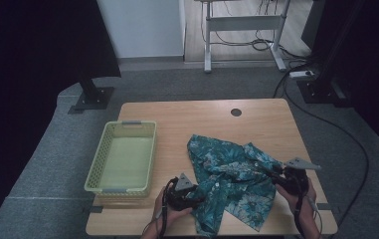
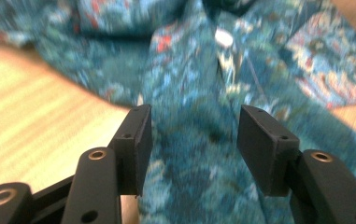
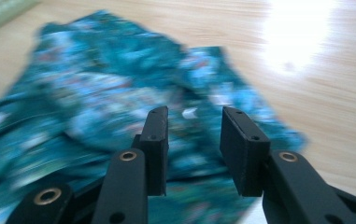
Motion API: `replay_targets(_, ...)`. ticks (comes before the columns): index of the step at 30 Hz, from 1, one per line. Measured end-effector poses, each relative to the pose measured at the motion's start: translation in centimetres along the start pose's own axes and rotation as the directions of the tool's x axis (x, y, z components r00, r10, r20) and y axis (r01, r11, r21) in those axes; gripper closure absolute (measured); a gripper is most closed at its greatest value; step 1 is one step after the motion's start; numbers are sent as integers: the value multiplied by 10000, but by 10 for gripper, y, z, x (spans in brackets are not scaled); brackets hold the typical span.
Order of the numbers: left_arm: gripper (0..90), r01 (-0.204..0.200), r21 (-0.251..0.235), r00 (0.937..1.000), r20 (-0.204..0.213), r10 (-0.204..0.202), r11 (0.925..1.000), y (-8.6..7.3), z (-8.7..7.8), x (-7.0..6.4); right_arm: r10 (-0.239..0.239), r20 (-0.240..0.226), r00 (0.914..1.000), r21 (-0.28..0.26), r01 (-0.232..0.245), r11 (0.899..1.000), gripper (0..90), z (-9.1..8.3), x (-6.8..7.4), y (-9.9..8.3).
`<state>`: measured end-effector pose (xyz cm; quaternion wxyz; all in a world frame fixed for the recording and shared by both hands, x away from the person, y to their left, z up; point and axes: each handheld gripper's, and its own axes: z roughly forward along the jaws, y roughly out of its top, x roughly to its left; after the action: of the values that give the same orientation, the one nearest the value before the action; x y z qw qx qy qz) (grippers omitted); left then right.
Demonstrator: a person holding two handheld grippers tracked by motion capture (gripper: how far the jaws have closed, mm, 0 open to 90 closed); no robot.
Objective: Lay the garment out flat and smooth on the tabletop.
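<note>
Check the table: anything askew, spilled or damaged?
Nothing spilled or damaged. The teal patterned shirt lies crumpled, its near edge reaching the table's front edge. Left gripper and right gripper are both open over it. The green basket sits square.

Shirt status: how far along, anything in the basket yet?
Nothing looks done yet: the teal patterned shirt lies crumpled on the table, and the green basket beside it holds nothing. In hand: the left hand-held gripper and right hand-held gripper both hover open over the fabric, gripping nothing. Left, probably: grasping, folding and moving the shirt to the basket.
</note>
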<state>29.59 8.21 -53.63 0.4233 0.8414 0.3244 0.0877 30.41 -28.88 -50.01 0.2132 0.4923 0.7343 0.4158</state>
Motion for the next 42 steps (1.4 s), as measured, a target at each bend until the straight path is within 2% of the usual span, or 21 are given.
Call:
replay_targets(2,440,-45,-55,10000,16,45,10000,6,4,-1,-255,-295,9992,66,257,9996,617,-2,13,-4)
replay_targets(3,425,-106,-25,9999,2,106,9999,10,7,-1,-494,-588,9970,256,510,9984,614,-2,26,-10)
replay_targets(4,425,-180,-1,9998,28,180,9998,14,10,-1,-494,-588,9970,256,510,9984,610,-2,26,-10)
replay_targets(7,411,-386,4,9992,52,386,9993,26,20,2,-695,-1030,9923,582,758,9954,599,0,44,-22)
replay_targets(11,401,-248,236,9996,151,244,9994,38,35,8,-911,-1296,9874,1013,1046,9893,590,3,59,-42)
replay_targets(14,398,-31,469,9999,136,25,9989,43,45,13,-990,-1443,9846,1315,1182,9842,580,7,65,-53)
replay_targets(17,398,147,450,9998,128,-153,9989,45,48,16,-1144,-1435,9830,1602,1371,9775,543,12,70,-60)
replay_targets(23,391,172,778,9998,97,-180,9968,44,54,20,-1403,-1329,9812,1687,1619,9723,536,14,74,-61)
replay_targets(25,396,116,1037,9999,87,-126,9945,40,57,20,-1622,-1355,9774,1791,1852,9662,537,14,74,-60)
replay_targets(27,397,218,926,9997,90,-227,9955,37,57,20,-1871,-1188,9751,1945,2077,9587,516,15,73,-57)
replay_targets(29,402,212,917,9997,136,-226,9956,35,55,19,-1766,-1181,9772,2024,1978,9591,519,17,67,-55)
replay_targets(35,404,-249,1153,9995,-145,267,9930,34,53,12,-1721,-1058,9794,2092,1911,9590,516,27,48,-45)
replay_targets(38,406,-268,1110,9992,-271,300,9935,31,51,8,-1642,-1038,9809,2022,1825,9622,521,33,39,-40)
replay_targets(42,411,-184,1033,9988,-438,230,9945,25,46,2,-1717,-998,9801,2112,1895,9589,516,43,35,-32)
